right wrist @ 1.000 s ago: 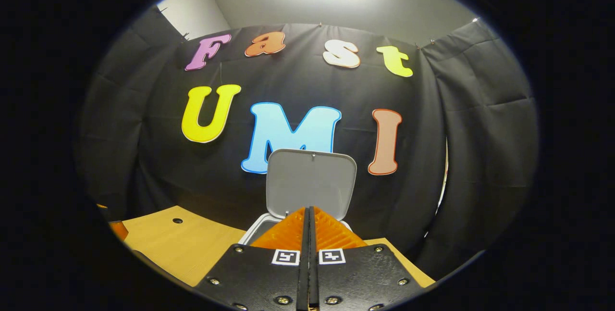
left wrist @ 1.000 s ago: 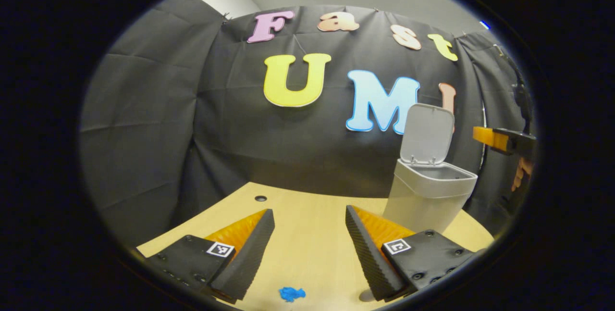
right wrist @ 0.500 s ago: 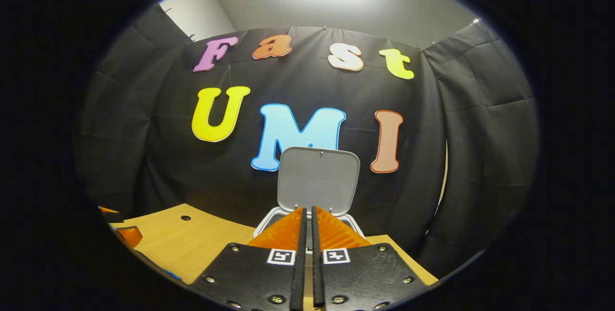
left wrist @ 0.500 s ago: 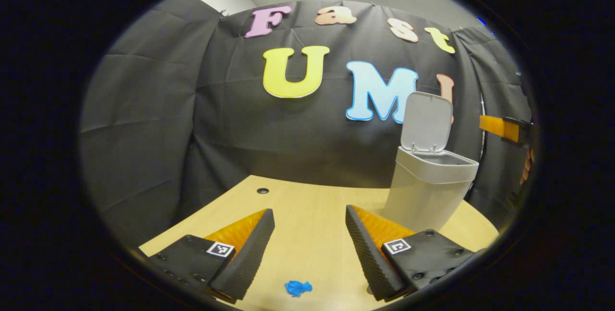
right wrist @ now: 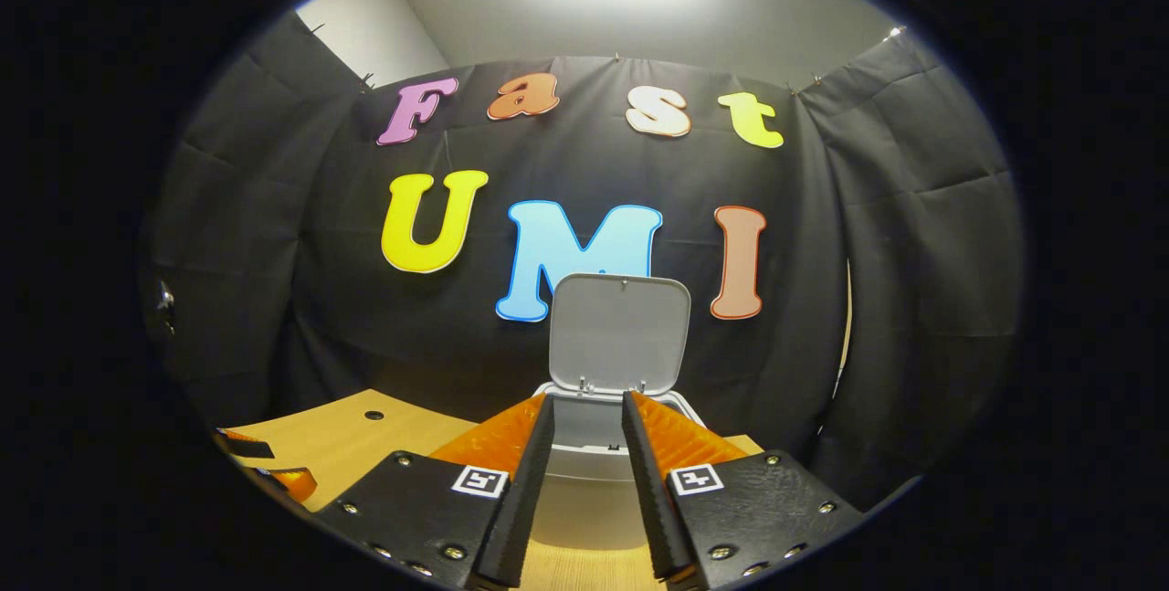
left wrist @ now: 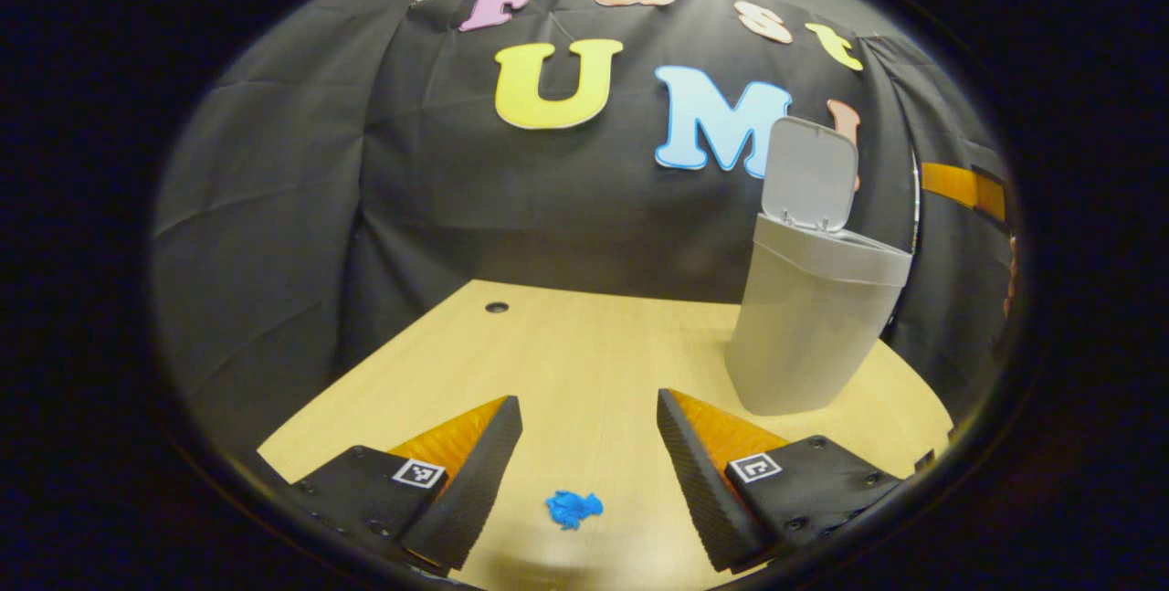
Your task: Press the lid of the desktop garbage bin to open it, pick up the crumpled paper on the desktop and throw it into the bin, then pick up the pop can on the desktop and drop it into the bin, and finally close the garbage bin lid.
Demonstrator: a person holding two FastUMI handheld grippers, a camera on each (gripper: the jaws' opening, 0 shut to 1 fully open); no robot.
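A: Start with the big things. What has changed on the table (left wrist: 584,344)?

B: In the left gripper view more of its light wood top shows than half a second ago, and the grey garbage bin (left wrist: 808,326) sits higher in that view, at the right. Its lid (left wrist: 811,173) stands upright and open, as before.

A: And seen from the other side?

B: In the right gripper view the bin (right wrist: 589,472) is straight ahead with its lid (right wrist: 621,331) up. The right hand-held gripper (right wrist: 587,413) was pressed closed a second ago; now its jaws are parted with a narrow gap, holding nothing, and the bin's rim shows between them.

A: The left one?

B: The left hand-held gripper (left wrist: 589,413) is wide open, unchanged, and empty, over the table.

A: Anything small?

B: A blue crumpled scrap (left wrist: 573,509) lies on the table between the left fingers, near their base, touching neither. It shows a little higher in the view than before. Whether it is the crumpled paper I cannot tell.
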